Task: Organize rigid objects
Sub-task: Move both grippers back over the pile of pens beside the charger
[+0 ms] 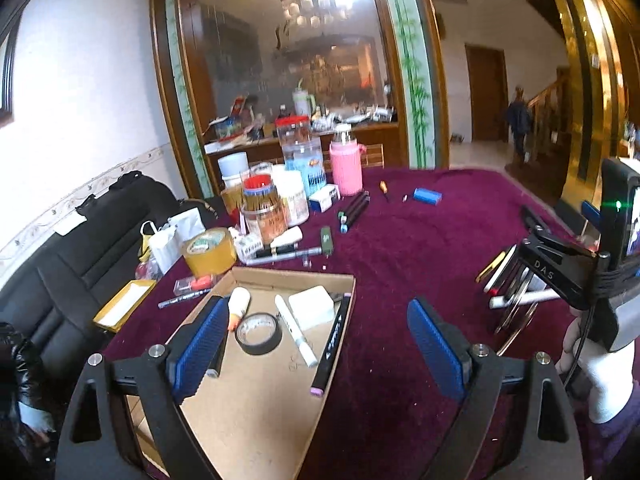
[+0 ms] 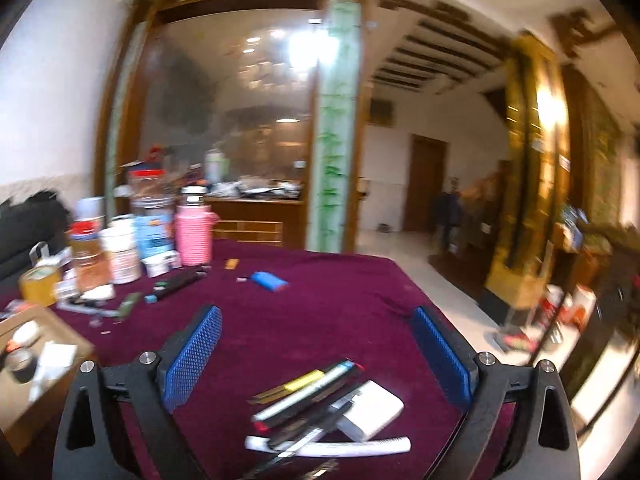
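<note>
Maroon table [image 1: 400, 248] is filling both views. Cardboard box [image 1: 256, 400] is sitting at 7 o'clock in left view, holding white block [image 1: 311, 307], tape roll [image 1: 259, 333], markers. Pen pile [image 2: 320, 400] is lying at 6 o'clock in right view (blurry). Left gripper [image 1: 320, 352] and right gripper [image 2: 318, 360] are both gaping apart, gripping nothing.

Bare cloth [image 2: 320, 300] mid-table, jars [image 1: 276, 200] crowding far-left corner

Pens [image 2: 308, 396] heaped; cardboard box [image 1: 256, 400] part-filled
</note>
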A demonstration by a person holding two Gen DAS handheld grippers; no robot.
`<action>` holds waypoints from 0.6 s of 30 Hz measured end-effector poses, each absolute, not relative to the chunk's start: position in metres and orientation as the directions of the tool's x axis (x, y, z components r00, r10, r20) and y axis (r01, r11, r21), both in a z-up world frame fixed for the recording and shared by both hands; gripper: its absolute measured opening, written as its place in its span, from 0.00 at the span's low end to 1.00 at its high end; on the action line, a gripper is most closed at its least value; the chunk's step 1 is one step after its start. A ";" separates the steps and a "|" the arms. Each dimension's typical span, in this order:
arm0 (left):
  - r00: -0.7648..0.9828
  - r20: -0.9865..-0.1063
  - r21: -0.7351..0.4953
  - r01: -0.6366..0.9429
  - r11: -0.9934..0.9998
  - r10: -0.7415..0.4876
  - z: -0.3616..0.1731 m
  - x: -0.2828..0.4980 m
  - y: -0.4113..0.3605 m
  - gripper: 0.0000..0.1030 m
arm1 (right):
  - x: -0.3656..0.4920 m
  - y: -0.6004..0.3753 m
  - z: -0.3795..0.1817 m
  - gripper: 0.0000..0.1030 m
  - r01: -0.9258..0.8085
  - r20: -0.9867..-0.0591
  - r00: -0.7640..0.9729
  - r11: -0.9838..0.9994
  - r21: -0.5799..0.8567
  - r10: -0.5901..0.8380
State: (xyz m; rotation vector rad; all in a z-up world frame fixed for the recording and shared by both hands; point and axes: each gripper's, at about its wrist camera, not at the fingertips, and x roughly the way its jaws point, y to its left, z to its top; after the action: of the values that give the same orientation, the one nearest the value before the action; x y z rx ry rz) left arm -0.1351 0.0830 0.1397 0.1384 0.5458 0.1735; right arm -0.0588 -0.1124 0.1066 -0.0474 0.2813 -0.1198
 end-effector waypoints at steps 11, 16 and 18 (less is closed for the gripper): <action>0.756 -0.624 0.250 -0.044 0.967 0.195 0.088 -0.088 0.037 0.88 | -0.036 -0.121 0.097 0.95 0.074 -0.389 0.918 0.997 -0.025 -0.078; 0.731 -0.665 0.254 0.028 0.967 0.153 0.067 -0.070 0.016 0.88 | -0.030 -0.130 0.089 0.95 0.064 -0.453 0.891 0.997 0.037 -0.040; 0.722 -0.678 0.247 0.042 0.968 0.142 0.060 -0.066 0.013 0.87 | -0.026 -0.134 0.086 0.95 0.061 -0.480 0.877 0.996 0.066 -0.022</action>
State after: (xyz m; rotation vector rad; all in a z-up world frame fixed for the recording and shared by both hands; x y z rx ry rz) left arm -0.0664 0.0130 0.0600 0.2531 0.7648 0.0559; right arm -0.0259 -0.1341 0.0856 0.0805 0.4992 -0.0435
